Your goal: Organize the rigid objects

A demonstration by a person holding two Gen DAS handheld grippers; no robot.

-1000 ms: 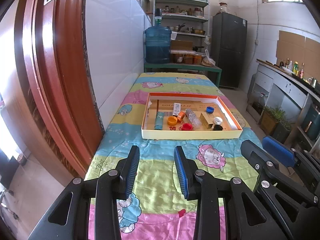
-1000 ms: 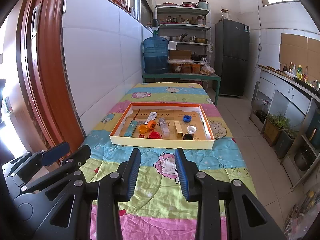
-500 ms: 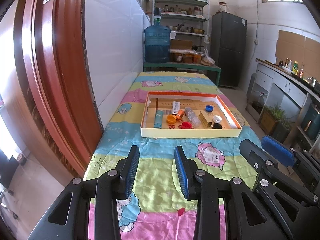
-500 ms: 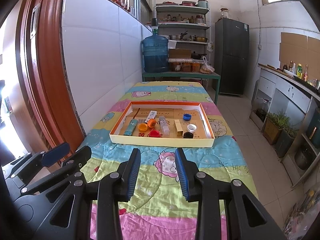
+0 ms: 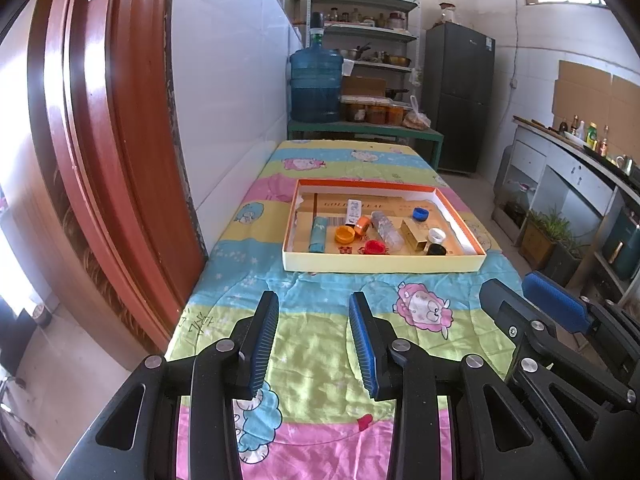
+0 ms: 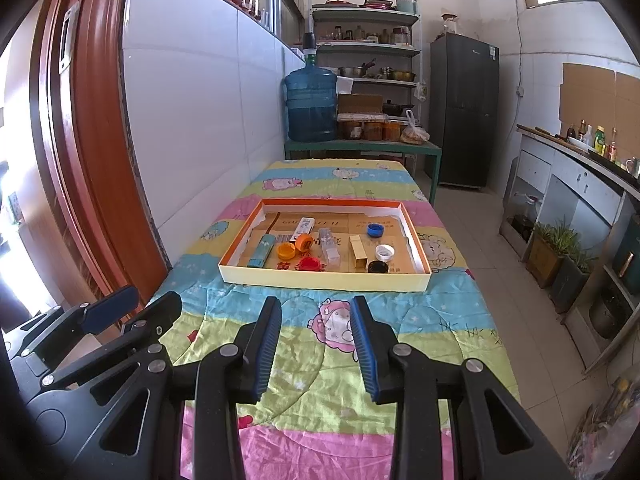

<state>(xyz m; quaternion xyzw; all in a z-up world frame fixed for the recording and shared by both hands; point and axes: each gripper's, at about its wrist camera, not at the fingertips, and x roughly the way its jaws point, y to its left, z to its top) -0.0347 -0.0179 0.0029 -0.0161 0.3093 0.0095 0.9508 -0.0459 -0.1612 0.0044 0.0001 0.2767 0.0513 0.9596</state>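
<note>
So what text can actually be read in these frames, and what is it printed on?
"GOLD LEAF", faint: cardboard floor of the tray.
Red characters on that cardboard: too small to read.
White packet: print blurred.
Barcode label: unreadable.
Sticker on the fridge: too small.
Handwritten marks on the cloth: not legible.
</note>
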